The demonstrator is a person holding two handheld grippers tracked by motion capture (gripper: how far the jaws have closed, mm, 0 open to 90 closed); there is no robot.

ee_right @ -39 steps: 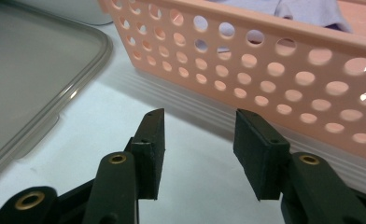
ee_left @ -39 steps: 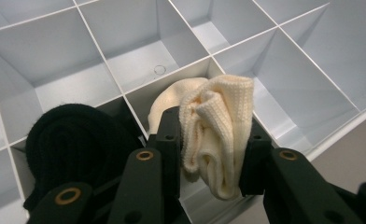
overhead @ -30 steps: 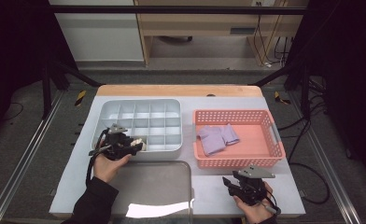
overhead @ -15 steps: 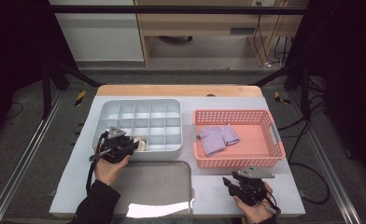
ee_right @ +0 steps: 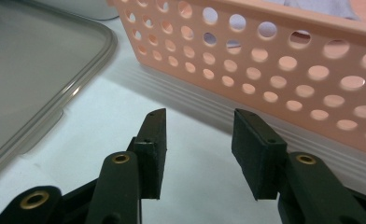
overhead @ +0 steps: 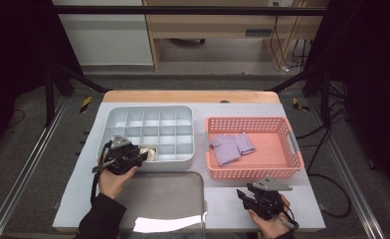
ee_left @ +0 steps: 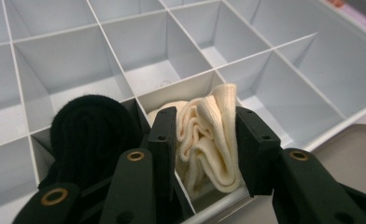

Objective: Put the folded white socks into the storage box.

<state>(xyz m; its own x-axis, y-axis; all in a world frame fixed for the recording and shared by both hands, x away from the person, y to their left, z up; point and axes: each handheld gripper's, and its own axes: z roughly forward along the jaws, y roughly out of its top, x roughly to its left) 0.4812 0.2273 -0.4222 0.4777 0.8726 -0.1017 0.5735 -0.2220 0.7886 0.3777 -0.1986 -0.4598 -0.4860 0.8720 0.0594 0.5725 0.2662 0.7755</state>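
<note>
My left gripper (ee_left: 207, 123) reaches into a front compartment of the grey divided tray (overhead: 146, 107). Its jaws are shut on a folded cream sock (ee_left: 209, 140) that stands in that compartment. A rolled black sock (ee_left: 90, 128) fills the compartment just left of it. From above, the left gripper (overhead: 143, 155) is at the tray's front edge, with the cream sock (overhead: 150, 153) just visible. My right gripper (ee_right: 199, 123) is open with nothing between its jaws, low over the white table beside the pink basket (ee_right: 274, 60). In the high view the right gripper (overhead: 243, 195) hovers near the table's front right.
The pink perforated basket (overhead: 252, 172) holds lilac folded cloths (overhead: 231, 145). A flat grey lid (overhead: 163, 199) lies in front of the divided tray, and its rounded corner (ee_right: 31, 60) is left of my right gripper. Most tray compartments (ee_left: 158, 60) hold nothing.
</note>
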